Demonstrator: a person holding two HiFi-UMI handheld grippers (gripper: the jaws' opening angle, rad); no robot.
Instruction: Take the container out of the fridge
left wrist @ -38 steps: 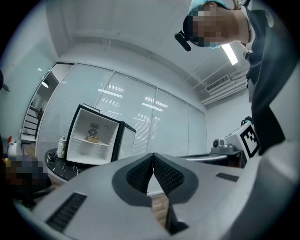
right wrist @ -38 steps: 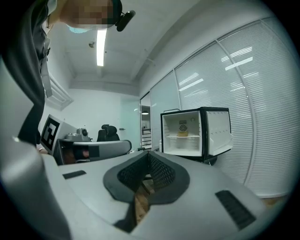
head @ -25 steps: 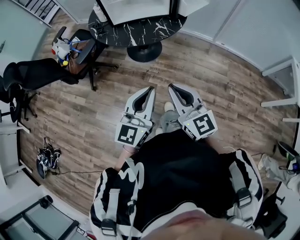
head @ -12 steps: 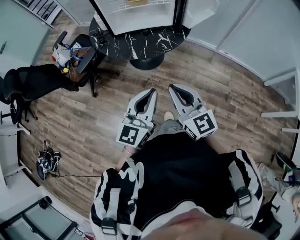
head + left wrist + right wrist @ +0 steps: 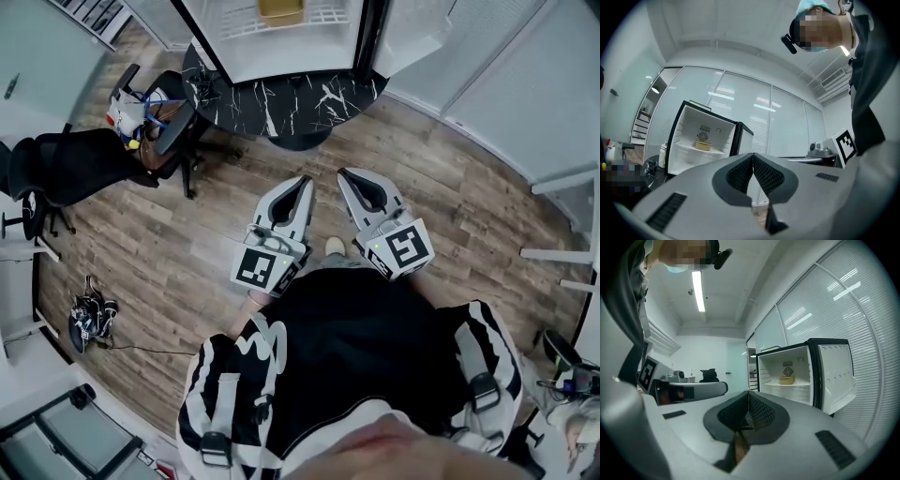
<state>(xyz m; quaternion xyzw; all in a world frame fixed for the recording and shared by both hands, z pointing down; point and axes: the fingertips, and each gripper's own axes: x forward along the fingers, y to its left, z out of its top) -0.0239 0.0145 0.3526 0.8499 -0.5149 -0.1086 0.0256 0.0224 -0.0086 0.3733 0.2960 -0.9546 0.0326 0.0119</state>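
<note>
The fridge (image 5: 272, 56) has smooth white plastic inner walls with a slight sheen and a glossy black frame. On its shelf, the container (image 5: 280, 9) looks like matt tan plastic. Under the fridge, the table (image 5: 281, 98) has a glossy black stone-look top with white veins. In front of the fridge, the floor (image 5: 187, 234) is wood-grain plank with a low sheen. The left gripper (image 5: 302, 180) and right gripper (image 5: 344, 173) have matt pale-grey plastic shells, and their pads (image 5: 740, 176) are black and finely ribbed.

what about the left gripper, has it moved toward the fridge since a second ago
Yes. In the head view the left gripper has come nearer the black marble table and the open fridge; the wooden floor between them looks narrower.
</note>
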